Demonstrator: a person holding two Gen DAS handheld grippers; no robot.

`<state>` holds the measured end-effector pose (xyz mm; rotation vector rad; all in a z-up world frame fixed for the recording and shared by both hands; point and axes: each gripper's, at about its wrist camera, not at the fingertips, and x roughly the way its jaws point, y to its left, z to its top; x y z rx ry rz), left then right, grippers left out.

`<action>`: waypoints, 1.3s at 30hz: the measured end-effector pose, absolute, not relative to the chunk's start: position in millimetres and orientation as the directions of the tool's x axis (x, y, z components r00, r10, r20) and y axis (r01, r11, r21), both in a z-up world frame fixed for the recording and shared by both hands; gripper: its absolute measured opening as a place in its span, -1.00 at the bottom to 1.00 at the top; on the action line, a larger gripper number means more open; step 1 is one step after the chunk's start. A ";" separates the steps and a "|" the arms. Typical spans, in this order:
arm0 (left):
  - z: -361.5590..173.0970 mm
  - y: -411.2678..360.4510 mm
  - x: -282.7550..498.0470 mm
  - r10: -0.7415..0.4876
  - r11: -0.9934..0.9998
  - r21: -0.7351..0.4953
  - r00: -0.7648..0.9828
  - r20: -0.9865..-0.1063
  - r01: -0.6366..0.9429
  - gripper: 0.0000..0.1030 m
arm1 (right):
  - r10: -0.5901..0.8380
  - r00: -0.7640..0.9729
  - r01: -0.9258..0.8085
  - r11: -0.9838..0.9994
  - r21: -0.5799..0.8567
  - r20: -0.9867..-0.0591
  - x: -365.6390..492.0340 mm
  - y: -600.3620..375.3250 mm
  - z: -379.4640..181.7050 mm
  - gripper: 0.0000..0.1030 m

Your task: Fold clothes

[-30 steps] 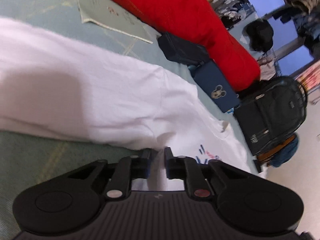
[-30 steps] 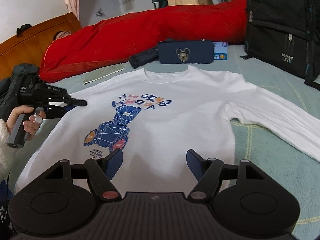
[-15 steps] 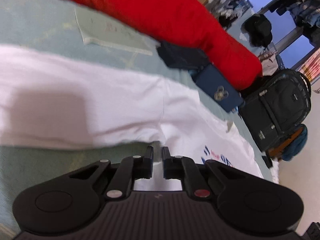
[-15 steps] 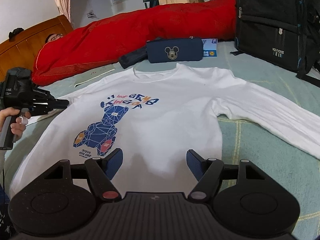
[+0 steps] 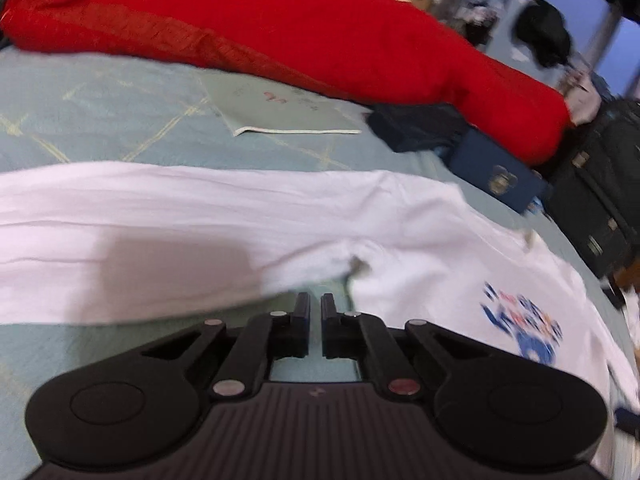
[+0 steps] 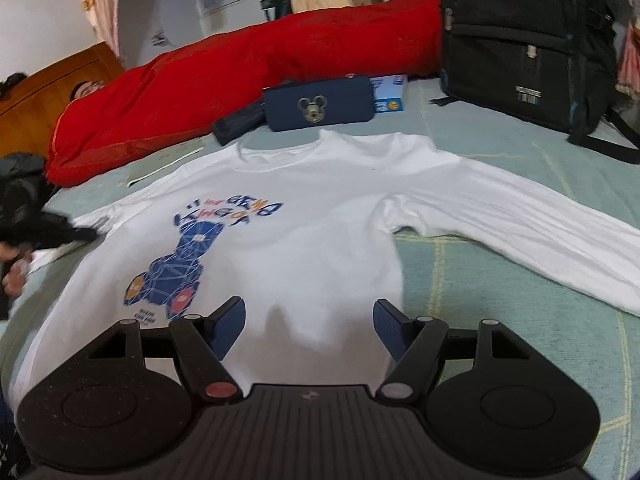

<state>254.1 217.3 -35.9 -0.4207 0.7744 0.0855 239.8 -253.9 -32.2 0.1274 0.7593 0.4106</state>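
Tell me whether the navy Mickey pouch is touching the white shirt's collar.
Apart. The right wrist view shows a strip of green bedspread between the Mickey pouch and the white shirt collar.

White shirt [image 6: 320, 216]: soft matt cloth, lightly creased, flat blue print. Bed [image 6: 500, 280] cover: pale green quilted cloth, matt. Red quilt [image 6: 248, 64] behind the shirt: slightly shiny fabric. Backpack [image 6: 520, 40]: black woven nylon, metal zip pulls. Pouch [image 6: 320, 104] near the shirt collar: navy cloth, smooth. Headboard [image 6: 52, 84]: glossy brown wood. Right tongs [image 6: 309, 330]: matt black plastic, blue pads [image 6: 230, 322].
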 end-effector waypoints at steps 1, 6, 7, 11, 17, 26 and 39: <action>-31.9 211.0 247.2 -0.099 0.922 -0.337 0.724 -0.683 -0.192 -0.94 | 0.405 0.650 -0.304 0.914 0.268 -0.643 241.6 -255.4 -32.8 0.48; -23.1 180.7 224.5 -0.188 0.935 -0.346 0.717 -0.671 -0.079 -0.89 | 0.419 0.643 -0.286 0.908 0.306 -0.642 241.2 -262.3 -34.9 0.48; -23.0 175.5 221.6 -0.199 0.935 -0.347 0.709 -0.677 -0.070 -0.88 | 0.422 0.642 -0.283 0.907 0.313 -0.640 240.2 -265.1 -34.9 0.48; -18.6 144.5 203.8 -0.175 0.970 -0.242 0.698 -0.694 0.002 -0.66 | 0.413 0.647 -0.250 0.909 0.333 -0.641 238.5 -284.1 -34.8 0.49; -13.3 102.5 170.3 -0.147 0.989 -0.114 0.696 -0.703 0.093 -0.46 | 0.422 0.613 -0.194 0.900 0.390 -0.668 264.8 -312.0 -46.3 0.49; -21.8 78.8 137.6 -0.136 0.989 -0.064 0.668 -0.731 0.132 -0.31 | 0.574 0.601 -0.124 0.754 0.645 -0.556 323.0 -334.2 -74.2 0.50; -23.1 72.8 129.3 -0.102 0.992 -0.027 0.650 -0.753 0.124 -0.30 | 0.417 0.717 -0.037 0.823 0.567 -0.559 364.9 -338.3 -78.1 -0.80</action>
